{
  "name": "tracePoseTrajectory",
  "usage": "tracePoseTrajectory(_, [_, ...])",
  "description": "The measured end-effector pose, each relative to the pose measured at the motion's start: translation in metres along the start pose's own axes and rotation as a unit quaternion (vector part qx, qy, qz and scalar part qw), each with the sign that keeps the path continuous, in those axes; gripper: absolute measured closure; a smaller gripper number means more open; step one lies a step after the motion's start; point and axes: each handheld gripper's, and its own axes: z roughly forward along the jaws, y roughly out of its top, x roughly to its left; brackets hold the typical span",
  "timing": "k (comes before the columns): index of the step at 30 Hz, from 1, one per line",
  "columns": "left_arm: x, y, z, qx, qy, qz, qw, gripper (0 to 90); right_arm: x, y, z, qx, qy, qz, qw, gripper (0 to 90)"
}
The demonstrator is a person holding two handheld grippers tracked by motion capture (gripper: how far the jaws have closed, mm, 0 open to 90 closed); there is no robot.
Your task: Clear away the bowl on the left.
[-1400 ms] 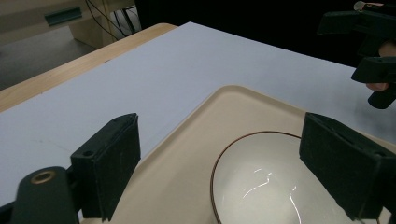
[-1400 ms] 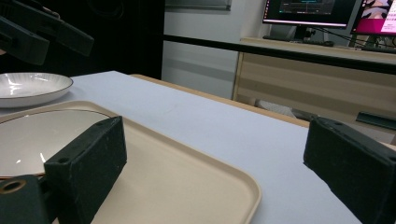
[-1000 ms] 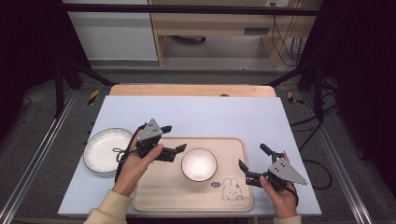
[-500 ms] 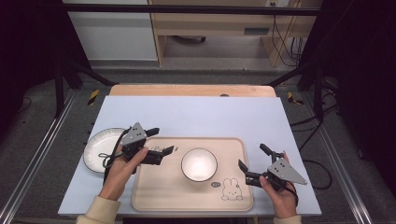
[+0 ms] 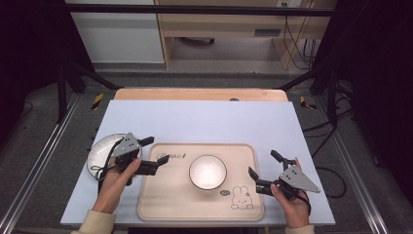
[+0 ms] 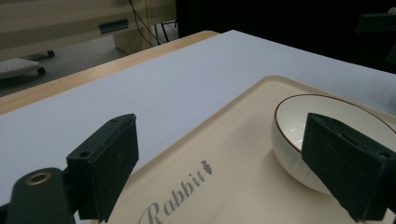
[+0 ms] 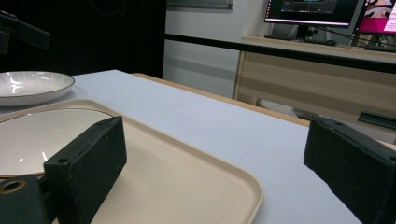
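Surface: pale blue table top (image 5: pixel 204 122) is carrying a beige rabbit tray (image 5: pixel 170 204).
Bowl: white bowl (image 5: pixel 208 171) is sitting mid-tray, between both grippers.
Plate: white plate (image 5: pixel 100 153) is lying just left of the tray.
Left gripper (image 5: pixel 157 151): hovering over the tray's left edge, jaws spread, grasping nothing.
Right gripper (image 5: pixel 263 165): waiting beside the tray's right edge, jaws spread, empty.

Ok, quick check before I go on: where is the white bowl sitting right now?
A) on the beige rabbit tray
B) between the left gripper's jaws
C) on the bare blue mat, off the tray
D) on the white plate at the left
A: the bowl rests inside the beige tray, apart from the plate and untouched by the open left gripper.
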Motion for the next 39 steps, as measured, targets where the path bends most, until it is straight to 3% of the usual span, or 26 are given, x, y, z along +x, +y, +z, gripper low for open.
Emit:
tracePoseTrajectory(29, [0.025, -0.007, -0.043, -0.024, 0.041, -0.008, 0.9989, 11.1, -0.001, 0.000, -0.001, 0.000, 0.001, 0.001, 1.0000, 6.1])
tracePoseTrajectory(39, [0.030, -0.016, -0.056, -0.030, 0.037, -0.001, 0.9989, 11.1, 0.000, 0.000, -0.001, 0.001, 0.001, 0.001, 1.0000, 6.1])
